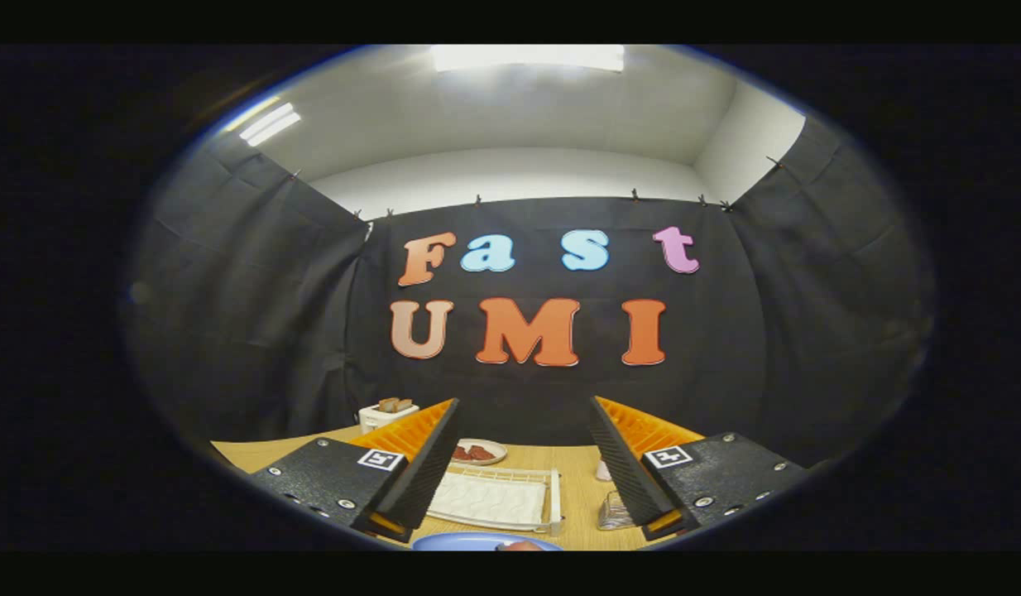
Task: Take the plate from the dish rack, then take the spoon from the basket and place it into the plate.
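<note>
Your claw [523, 447] was released, fingers spread wide, nothing between them. On the surface [577, 463], the white dish rack [498, 499] lay flat between the fingers, long axis 9-to-3. Blue plate [465, 542] sat nearest you at 6 o'clock. Small dish [480, 451] at 12 beyond the rack; toaster [386, 413] at 10; clear basket [614, 513] at 3.

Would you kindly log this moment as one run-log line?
gripper: open, holding nothing | dish rack: between fingers, on table | blue plate: nearest, below fingers | toaster: beyond
</note>
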A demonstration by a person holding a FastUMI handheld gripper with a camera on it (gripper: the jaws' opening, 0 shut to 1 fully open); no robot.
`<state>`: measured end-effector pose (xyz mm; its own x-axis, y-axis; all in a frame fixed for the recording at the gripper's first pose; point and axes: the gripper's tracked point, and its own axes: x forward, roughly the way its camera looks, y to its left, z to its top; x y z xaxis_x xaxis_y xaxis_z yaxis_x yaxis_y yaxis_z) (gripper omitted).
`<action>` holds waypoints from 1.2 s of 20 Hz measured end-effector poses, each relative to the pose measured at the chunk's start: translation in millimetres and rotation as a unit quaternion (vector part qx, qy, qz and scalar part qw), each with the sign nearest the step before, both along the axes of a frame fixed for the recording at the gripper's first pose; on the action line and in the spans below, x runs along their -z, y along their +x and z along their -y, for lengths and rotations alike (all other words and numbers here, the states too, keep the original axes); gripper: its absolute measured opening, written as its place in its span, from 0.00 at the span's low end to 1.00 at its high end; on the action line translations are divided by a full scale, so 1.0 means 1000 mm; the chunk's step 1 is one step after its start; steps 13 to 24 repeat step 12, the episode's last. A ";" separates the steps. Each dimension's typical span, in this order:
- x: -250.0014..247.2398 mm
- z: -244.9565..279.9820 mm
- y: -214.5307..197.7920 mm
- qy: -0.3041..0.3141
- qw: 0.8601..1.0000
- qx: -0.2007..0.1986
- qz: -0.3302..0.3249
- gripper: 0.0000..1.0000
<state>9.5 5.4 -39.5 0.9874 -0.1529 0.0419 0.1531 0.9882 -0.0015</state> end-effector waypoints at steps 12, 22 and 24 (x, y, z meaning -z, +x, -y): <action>0.000 -0.002 0.004 0.001 1.000 0.002 -0.005 0.90; 0.000 -0.002 0.004 0.001 1.000 0.002 -0.005 0.90; 0.000 -0.002 0.004 0.001 1.000 0.002 -0.005 0.90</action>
